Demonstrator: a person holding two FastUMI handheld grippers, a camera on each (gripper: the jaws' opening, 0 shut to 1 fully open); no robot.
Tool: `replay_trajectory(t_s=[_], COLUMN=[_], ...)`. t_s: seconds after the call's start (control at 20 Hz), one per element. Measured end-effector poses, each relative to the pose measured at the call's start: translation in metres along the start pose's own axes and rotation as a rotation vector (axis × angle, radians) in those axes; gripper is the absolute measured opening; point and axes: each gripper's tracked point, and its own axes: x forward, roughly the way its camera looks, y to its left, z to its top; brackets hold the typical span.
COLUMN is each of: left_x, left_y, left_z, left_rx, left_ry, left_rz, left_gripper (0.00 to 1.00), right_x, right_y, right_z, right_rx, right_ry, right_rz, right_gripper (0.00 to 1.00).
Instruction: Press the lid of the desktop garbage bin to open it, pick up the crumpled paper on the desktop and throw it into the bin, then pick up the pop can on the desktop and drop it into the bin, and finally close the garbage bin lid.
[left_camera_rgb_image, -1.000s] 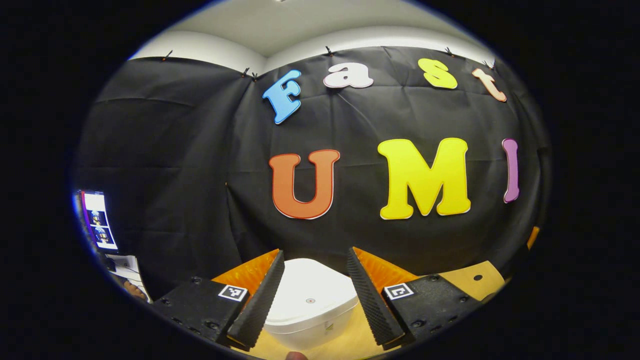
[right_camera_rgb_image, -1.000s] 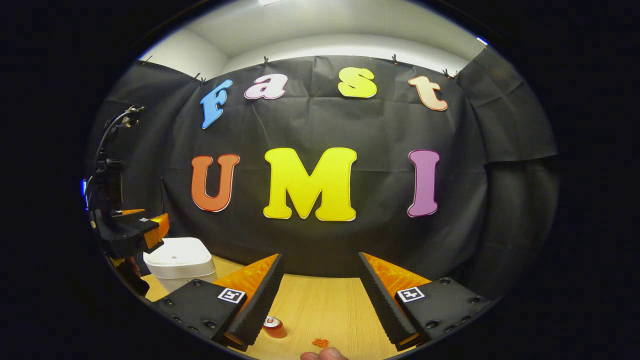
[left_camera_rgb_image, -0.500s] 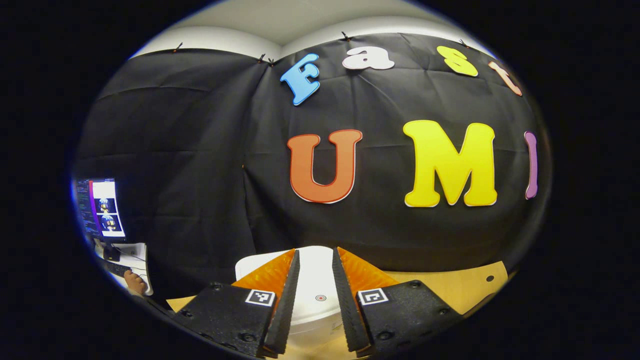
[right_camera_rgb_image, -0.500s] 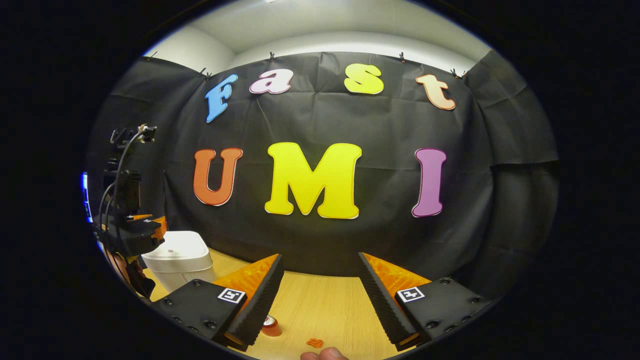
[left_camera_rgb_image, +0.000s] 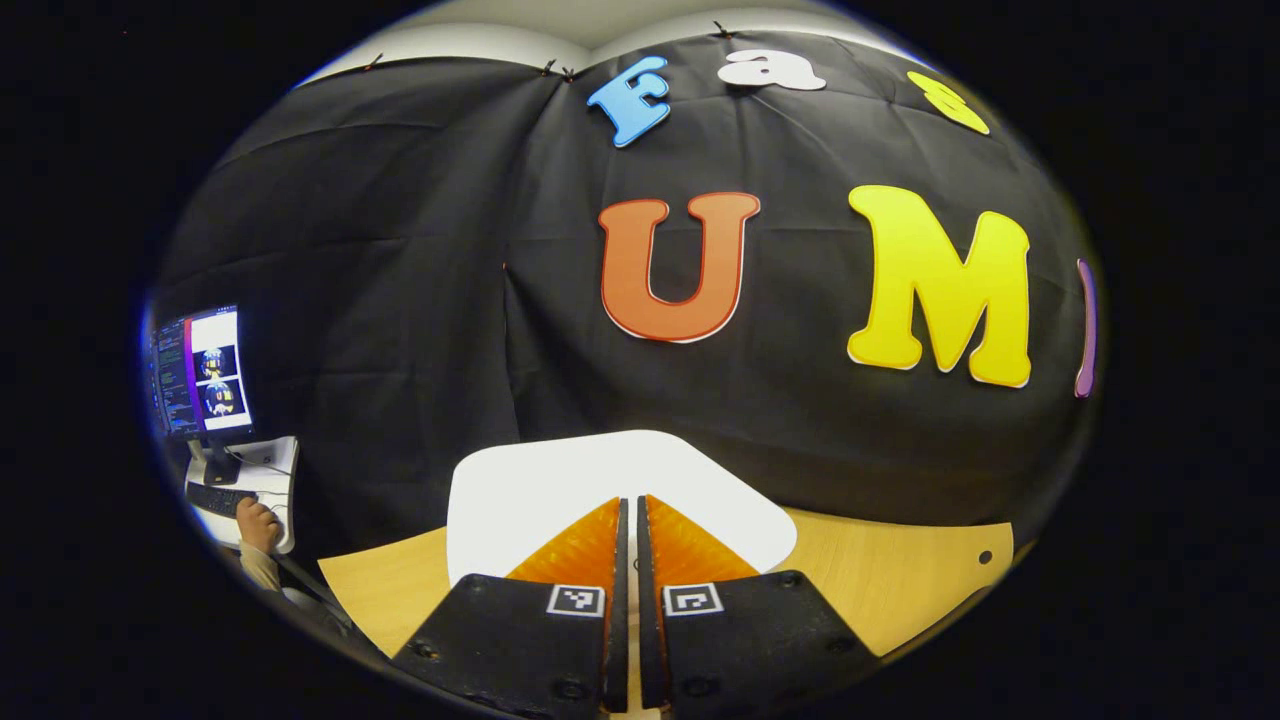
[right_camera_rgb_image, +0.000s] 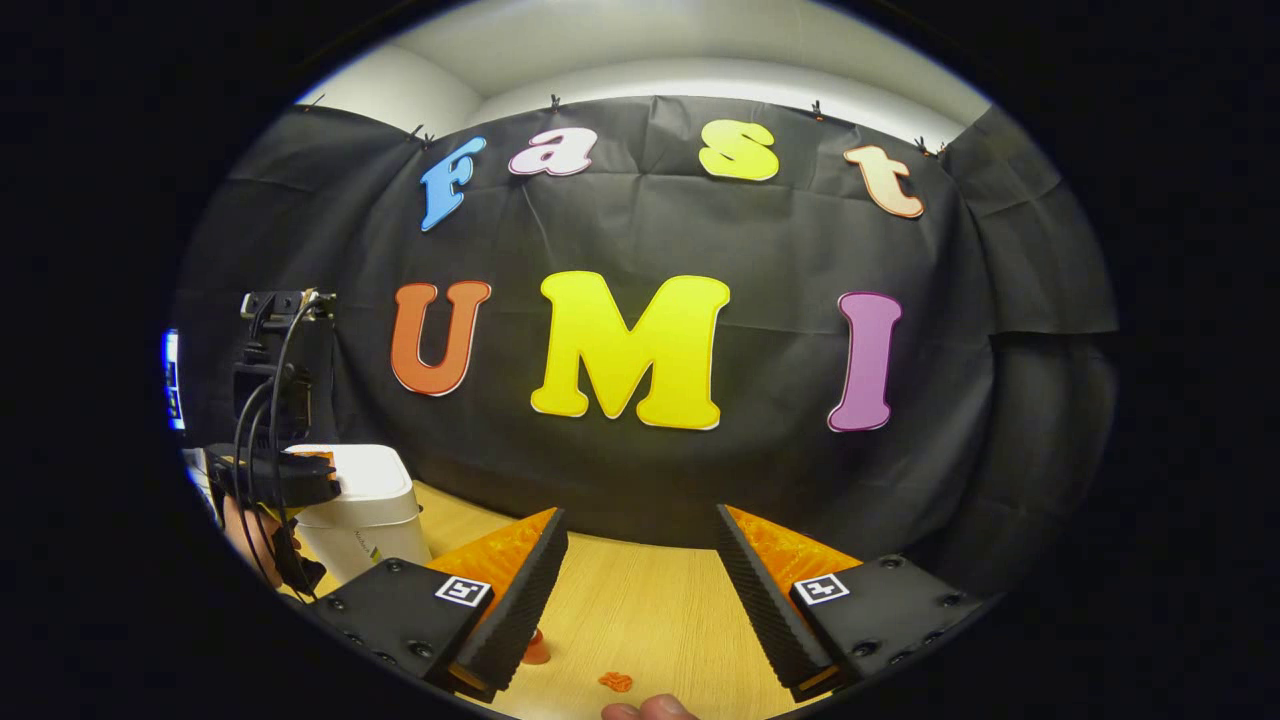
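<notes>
**Closed gripper bears down on bin lid as clean-up begins**

The left gripper (left_camera_rgb_image: 627, 520), its two fingers drawn together with only a thin slit between them and nothing held, points down over the white lid (left_camera_rgb_image: 520, 490) of the desktop garbage bin (right_camera_rgb_image: 365, 510). In the right gripper view the same tool sits at the top of the bin, at the left end of the wooden table (right_camera_rgb_image: 650, 600) close to the black cloth wall. Whether the tips already touch the lid cannot be told; the lid looks flat and shut. By this reading the opening press, the first step of the task, is in hand, and nothing has yet gone into the bin.

The right gripper (right_camera_rgb_image: 640, 590) waits with its jaws spread wide and empty above the near edge of the table. Below it lie a small orange-red piece (right_camera_rgb_image: 615, 682), which may be the crumpled paper, and a red object (right_camera_rgb_image: 535, 650) half hidden behind the gripper's left finger, probably the pop can.

The next move likely calls for a firm downward push and a clean release so the lid can spring up.

The table is pale wood grain, bare in the middle. Beyond the cloth at far left, a lit monitor (left_camera_rgb_image: 200, 372) stands on a small desk (left_camera_rgb_image: 265, 480) where a person's hand (left_camera_rgb_image: 255, 522) rests.
</notes>
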Motion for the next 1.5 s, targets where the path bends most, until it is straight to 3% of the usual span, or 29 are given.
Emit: replay_trajectory(t_s=[0.05, 0.3, 0.45, 0.6, 0.7, 0.8, 0.85, 1.15, 1.5], left_x=[0.0, 0.002, 0.002, 0.001, 0.002, 0.0, -0.001, -0.018, -0.049], left_y=[0.002, -0.003, -0.002, -0.002, -0.002, -0.004, -0.004, -0.007, -0.022], left_z=[-0.002, -0.01, -0.013, -0.019, -0.019, -0.013, -0.009, 0.027, 0.06], left_rx=[-0.008, -0.019, 0.033, -0.096, -0.115, -0.073, -0.044, 0.005, -0.006], left_ry=[0.011, 0.031, 0.065, 0.086, 0.104, 0.096, 0.084, -0.016, -0.109], left_rz=[-0.001, 0.007, 0.027, 0.004, -0.013, -0.007, -0.004, -0.023, -0.117], left_gripper=[0.04, 0.04, 0.04, 0.03, 0.04, 0.08, 0.03, 0.03, 0.02], right_x=[-0.001, 0.002, 0.004, 0.004, 0.004, 0.006, 0.006, -0.005, -0.016], right_y=[-0.001, -0.005, -0.006, -0.006, -0.006, -0.005, -0.005, -0.005, -0.007], right_z=[0.001, -0.001, -0.007, -0.011, -0.013, -0.014, -0.014, -0.001, 0.009], right_rx=[0.005, 0.019, 0.047, 0.063, 0.077, 0.097, 0.104, 0.081, 0.096], right_ry=[-0.003, -0.002, 0.014, 0.028, 0.03, 0.034, 0.033, -0.012, -0.039], right_rz=[-0.002, -0.01, -0.02, -0.028, -0.03, -0.033, -0.036, -0.047, -0.062], right_gripper=[0.94, 0.94, 0.94, 0.94, 0.94, 0.94, 0.94, 0.94, 0.93])
